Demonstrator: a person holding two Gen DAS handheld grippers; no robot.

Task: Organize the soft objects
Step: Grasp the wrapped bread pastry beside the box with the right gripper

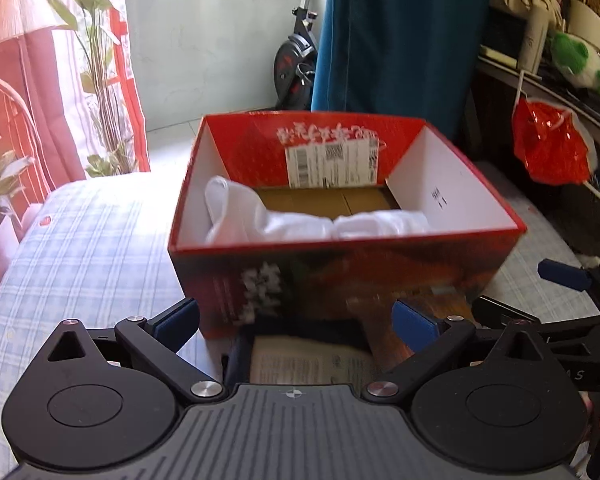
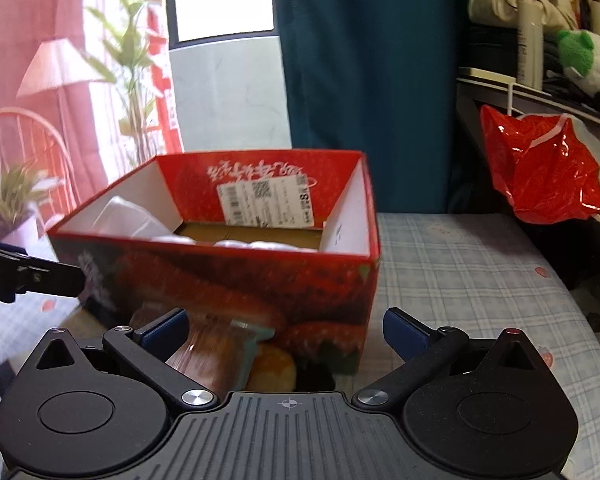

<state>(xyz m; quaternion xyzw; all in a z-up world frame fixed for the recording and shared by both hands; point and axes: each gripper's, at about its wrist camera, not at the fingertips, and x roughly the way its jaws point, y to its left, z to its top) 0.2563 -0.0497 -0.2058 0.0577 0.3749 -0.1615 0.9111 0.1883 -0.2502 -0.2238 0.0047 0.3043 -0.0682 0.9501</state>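
Note:
A red strawberry-print cardboard box [image 1: 340, 276] [image 2: 260, 284] stands open on the bed. White soft cloths [image 1: 268, 220] [image 2: 124, 216] lie rolled inside along its near wall. My left gripper [image 1: 296, 320] hangs in front of the box's near wall, open wide, with nothing between its blue fingers [image 1: 180, 318]. My right gripper [image 2: 286, 330] faces the box's near right corner, open and holding nothing. Each view catches part of the other gripper at its edge: the right one [image 1: 564, 274] and the left one [image 2: 20, 274].
The bed carries a pale blue plaid sheet [image 1: 80, 240] [image 2: 468, 272]. A red plastic bag [image 1: 548, 148] [image 2: 540, 168] hangs from a cluttered shelf on the right, where a green plush toy [image 1: 572, 56] sits. A blue curtain [image 2: 360, 80], plants [image 1: 96, 60] and an exercise bike [image 1: 296, 56] stand behind.

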